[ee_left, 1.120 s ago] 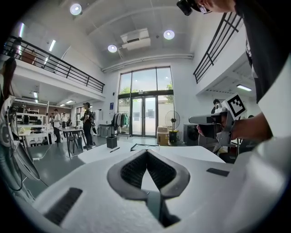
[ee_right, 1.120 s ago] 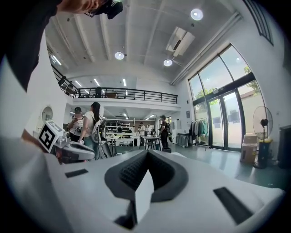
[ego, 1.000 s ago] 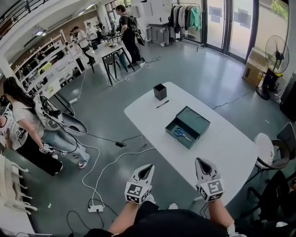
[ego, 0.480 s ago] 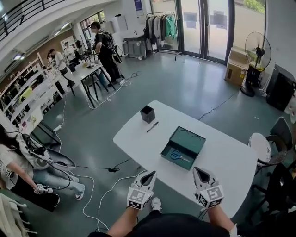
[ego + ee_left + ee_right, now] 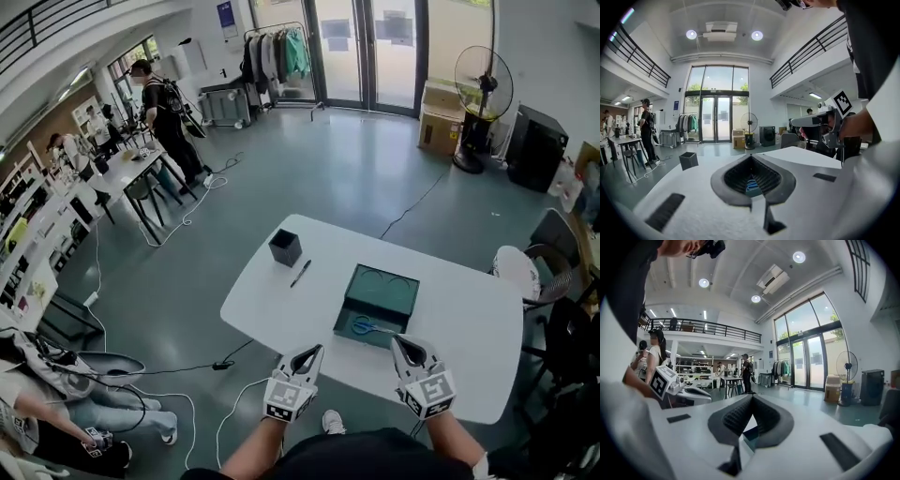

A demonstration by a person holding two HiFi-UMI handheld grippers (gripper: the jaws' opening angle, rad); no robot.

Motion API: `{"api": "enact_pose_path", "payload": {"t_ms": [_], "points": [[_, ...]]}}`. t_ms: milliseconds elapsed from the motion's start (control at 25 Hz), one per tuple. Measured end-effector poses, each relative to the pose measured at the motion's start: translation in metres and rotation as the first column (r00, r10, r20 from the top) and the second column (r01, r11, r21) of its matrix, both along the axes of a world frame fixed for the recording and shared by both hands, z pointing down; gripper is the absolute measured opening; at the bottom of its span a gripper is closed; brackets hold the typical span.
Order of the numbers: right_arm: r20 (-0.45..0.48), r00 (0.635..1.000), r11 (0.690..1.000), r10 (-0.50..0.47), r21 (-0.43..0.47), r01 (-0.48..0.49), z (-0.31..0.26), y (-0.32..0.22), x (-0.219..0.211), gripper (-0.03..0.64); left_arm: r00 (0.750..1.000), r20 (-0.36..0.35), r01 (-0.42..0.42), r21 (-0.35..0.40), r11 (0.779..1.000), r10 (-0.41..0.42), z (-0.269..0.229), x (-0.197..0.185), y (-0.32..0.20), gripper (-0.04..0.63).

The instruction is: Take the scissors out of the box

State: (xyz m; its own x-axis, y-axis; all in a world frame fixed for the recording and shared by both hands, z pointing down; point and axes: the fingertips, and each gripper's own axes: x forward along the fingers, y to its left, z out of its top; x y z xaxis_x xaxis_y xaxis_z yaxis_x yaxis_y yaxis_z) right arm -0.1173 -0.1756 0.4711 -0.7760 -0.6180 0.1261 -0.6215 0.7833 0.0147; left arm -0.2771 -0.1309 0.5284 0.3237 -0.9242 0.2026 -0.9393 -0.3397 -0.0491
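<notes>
Scissors (image 5: 372,327): near end of box (image 5: 389,291) on tabletop (image 5: 469,319), long axis left-right, handles left | right claw (image 5: 401,343): jaws closed, empty, nearer, on near side of blades | left claw (image 5: 314,352): jaws closed, empty, farther left.

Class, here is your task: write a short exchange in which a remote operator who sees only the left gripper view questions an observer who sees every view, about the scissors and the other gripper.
Operator: My own closed jaws block most of the table. Where are the scissors?
Observer: The head view shows the scissors lying in the near end of the open green box on the white table.
Operator: Is the right gripper holding anything?
Observer: No. In its own view, the right gripper has its jaws together with nothing between them.
</notes>
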Motion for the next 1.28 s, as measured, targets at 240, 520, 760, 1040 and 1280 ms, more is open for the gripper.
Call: {"api": "enact_pose_path", "payload": {"t_ms": [240, 520, 760, 1040, 1280], "points": [[-0.022, 0.997, 0.998, 0.069, -0.009, -0.069, 0.007, -0.004, -0.007, 0.006, 0.995, -0.016, -0.097, -0.01, 0.995, 0.097, 0.011, -0.002, -0.023, 0.014], [-0.049, 0.987, 0.988, 0.151, -0.015, -0.152, 0.015, -0.027, 0.013, 0.006, 0.984, 0.011, -0.179, -0.007, 0.984, 0.179, 0.016, 0.011, -0.055, 0.014], [-0.066, 0.981, 0.983, 0.182, -0.013, -0.184, 0.025, -0.049, 0.029, 0.006, 0.968, 0.064, -0.241, -0.032, 0.97, 0.242, 0.036, 0.025, -0.084, 0.014], [-0.05, 0.965, 0.964, 0.257, -0.062, -0.26, 0.044, -0.091, 0.078, 0.006, 0.946, 0.13, -0.287, -0.084, 0.954, 0.296, 0.063, 0.046, -0.121, 0.014], [-0.068, 0.966, 0.962, 0.251, -0.094, -0.257, 0.062, -0.11, 0.088, 0.006, 0.917, 0.193, -0.322, -0.158, 0.933, 0.349, 0.096, 0.063, -0.146, 0.014]]}}
